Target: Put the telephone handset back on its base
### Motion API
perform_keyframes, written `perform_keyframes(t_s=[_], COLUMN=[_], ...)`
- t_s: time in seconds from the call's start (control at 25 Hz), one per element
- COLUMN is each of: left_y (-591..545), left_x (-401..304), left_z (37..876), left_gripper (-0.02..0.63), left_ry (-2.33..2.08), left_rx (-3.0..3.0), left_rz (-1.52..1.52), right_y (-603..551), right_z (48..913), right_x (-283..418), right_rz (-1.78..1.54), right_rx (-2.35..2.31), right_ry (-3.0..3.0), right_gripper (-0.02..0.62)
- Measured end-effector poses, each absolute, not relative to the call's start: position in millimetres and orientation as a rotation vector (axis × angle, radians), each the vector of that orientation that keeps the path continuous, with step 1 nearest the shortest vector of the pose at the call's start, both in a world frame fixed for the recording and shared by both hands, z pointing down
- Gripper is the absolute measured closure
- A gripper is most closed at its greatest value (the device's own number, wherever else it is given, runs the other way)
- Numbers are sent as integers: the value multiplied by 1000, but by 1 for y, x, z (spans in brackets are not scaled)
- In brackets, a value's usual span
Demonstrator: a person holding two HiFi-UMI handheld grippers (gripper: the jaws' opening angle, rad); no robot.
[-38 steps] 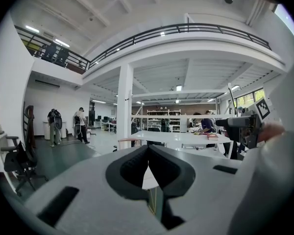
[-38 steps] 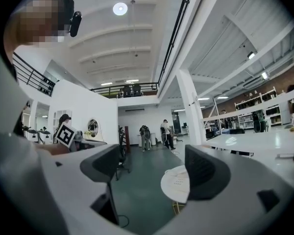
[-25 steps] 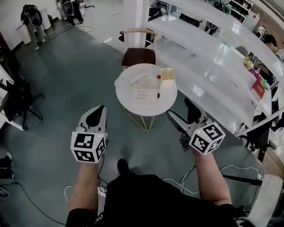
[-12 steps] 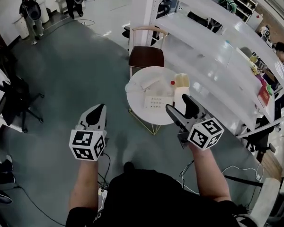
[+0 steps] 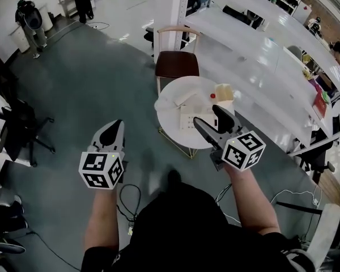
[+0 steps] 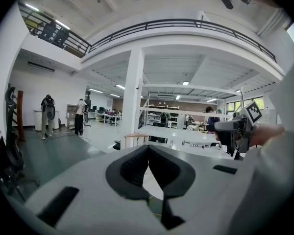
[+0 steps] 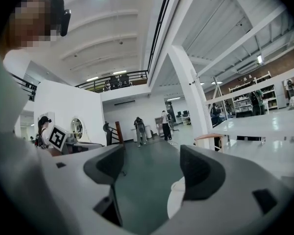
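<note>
We record a round white table (image 5: 173,130) on a grey-green floor (image 5: 90,89), with a brown-seated chair (image 5: 177,64) at its far side and long white shelving (image 5: 260,55) to the right.

On the table lies a flat white telephone base (image 5: 187,119) with a keypad, near the middle. A long white piece, which we take to be the telephone handset (image 5: 180,100), lies on the tabletop just beyond and left of the base, off its cradle. The head view is too small to confirm any detail of it. A small red item (image 5: 212,96) and a pale yellow box (image 5: 224,91) sit at the far right part of the tabletop.

The right gripper (image 5: 208,117) is held above the near right part of the table, its jaws overlapping the base in the head view. In the right gripper view the right gripper (image 7: 152,168) has its jaws wide apart and closing. Nothing is between them; only floor and the table rim show through the gap.

The left gripper (image 5: 114,128) is held over the floor, well left of the table. In the left gripper view its (image 6: 148,153) jaws are pressed together at the tips and hold nothing.

Two people (image 5: 28,21) stand at the far left of the hall.
</note>
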State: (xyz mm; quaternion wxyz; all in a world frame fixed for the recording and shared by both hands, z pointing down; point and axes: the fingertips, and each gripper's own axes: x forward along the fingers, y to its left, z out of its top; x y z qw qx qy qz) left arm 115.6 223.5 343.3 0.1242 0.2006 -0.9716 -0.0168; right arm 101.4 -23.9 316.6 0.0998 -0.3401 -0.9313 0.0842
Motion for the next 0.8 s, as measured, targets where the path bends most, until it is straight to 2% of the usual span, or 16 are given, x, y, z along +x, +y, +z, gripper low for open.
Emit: perform_keyframes(t_s=[0.28,0.8], left_y=[220,188], left_x=[70,-95], left_z=[368,392], left_gripper=[595,597], left_ry=[-2782,-2673], left_rx=[605,705], left_rz=[-51,5], right_y=[-14,-20], right_z=[347,413], right_x=[51,-84], right_rz=[271,370], right_rx=[-992,-884], right_ry=[-2707,-2604], right_gripper=[261,268])
